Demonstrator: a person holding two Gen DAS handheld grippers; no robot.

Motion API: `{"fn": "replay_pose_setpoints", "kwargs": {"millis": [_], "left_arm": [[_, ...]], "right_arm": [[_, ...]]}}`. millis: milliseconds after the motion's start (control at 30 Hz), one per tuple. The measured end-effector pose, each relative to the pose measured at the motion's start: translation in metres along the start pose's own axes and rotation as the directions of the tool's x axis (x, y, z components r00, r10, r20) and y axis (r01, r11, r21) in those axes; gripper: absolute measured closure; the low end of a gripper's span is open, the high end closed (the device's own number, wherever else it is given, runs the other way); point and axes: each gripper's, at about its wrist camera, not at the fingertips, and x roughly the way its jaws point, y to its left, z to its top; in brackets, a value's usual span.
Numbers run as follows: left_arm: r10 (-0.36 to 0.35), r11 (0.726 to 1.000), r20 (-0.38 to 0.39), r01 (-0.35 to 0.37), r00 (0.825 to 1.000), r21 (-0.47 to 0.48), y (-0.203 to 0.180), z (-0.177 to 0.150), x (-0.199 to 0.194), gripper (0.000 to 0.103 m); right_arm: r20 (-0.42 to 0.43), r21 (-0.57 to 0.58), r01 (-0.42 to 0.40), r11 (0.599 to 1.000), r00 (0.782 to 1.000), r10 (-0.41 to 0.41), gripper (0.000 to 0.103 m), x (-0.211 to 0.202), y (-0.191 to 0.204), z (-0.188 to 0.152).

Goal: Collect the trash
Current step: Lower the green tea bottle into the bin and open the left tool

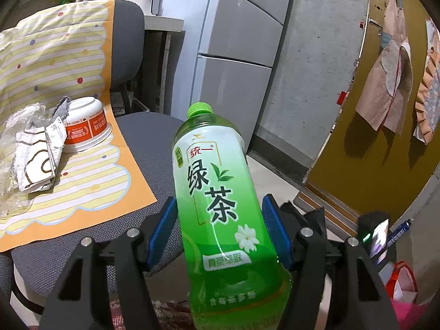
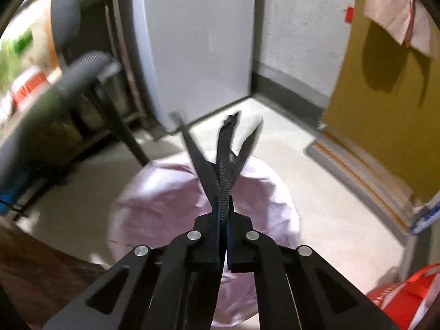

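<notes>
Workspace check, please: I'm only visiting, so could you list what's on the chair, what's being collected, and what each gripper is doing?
Surface: grey chair seat under a striped paper mat.
Job's things: green tea bottle; upturned instant-noodle bowl and crumpled wrappers on the mat; pink bag below.
Clutter: red bag on the floor.
Grippers: left gripper grips the bottle; right gripper clamps a black strap.
Cables: nothing seen.
Surroundings: fridge, yellow door.

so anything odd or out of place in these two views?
Mostly the chair: its seat holds trash, an upturned noodle bowl and crumpled wrappers on a striped sheet. The left gripper holds a green tea bottle; nothing spilled.
</notes>
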Motion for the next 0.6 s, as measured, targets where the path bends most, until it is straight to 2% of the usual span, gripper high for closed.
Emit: {"fn": "replay_pose_setpoints", "kwargs": {"millis": [100,233,333,367,400,433,533,600], "left_arm": [[-0.007,1.000,0.006,0.007,1.000,0.007,-0.002,0.000,-0.002,0.041],[-0.011,1.000,0.007,0.011,1.000,0.010,-0.005,0.000,-0.002,0.041],[-0.008,1.000,0.002,0.008,1.000,0.015,-0.006,0.000,-0.001,0.041],[-0.006,1.000,0.003,0.006,1.000,0.017,-0.006,0.000,-0.002,0.041],[-0.005,1.000,0.006,0.005,1.000,0.020,-0.006,0.001,-0.003,0.041],[-0.005,1.000,0.009,0.004,1.000,0.024,-0.006,0.001,-0.004,0.041],[-0.015,0.999,0.008,0.014,1.000,0.032,-0.008,0.001,-0.002,0.041],[-0.029,0.999,0.000,0.029,1.000,0.040,-0.012,0.000,0.000,0.041]], "right_arm": [[-0.024,0.005,-0.075,0.997,0.997,0.075,0.099,-0.012,-0.007,0.010],[-0.015,-0.019,-0.096,0.995,0.995,0.096,0.096,-0.012,-0.004,0.020],[-0.117,-0.015,-0.162,0.987,0.980,0.159,0.090,0.015,-0.003,0.025],[-0.133,0.001,-0.156,0.988,0.979,0.155,0.079,0.020,-0.007,0.026],[-0.124,0.008,-0.115,0.993,0.986,0.115,0.065,0.020,-0.010,0.028],[-0.103,0.008,-0.092,0.996,0.990,0.093,0.061,0.013,-0.009,0.026],[-0.021,-0.038,0.045,0.998,0.999,-0.046,0.061,-0.008,-0.013,0.034],[0.019,-0.046,0.079,0.996,0.997,-0.079,0.063,-0.020,-0.018,0.041]]}}
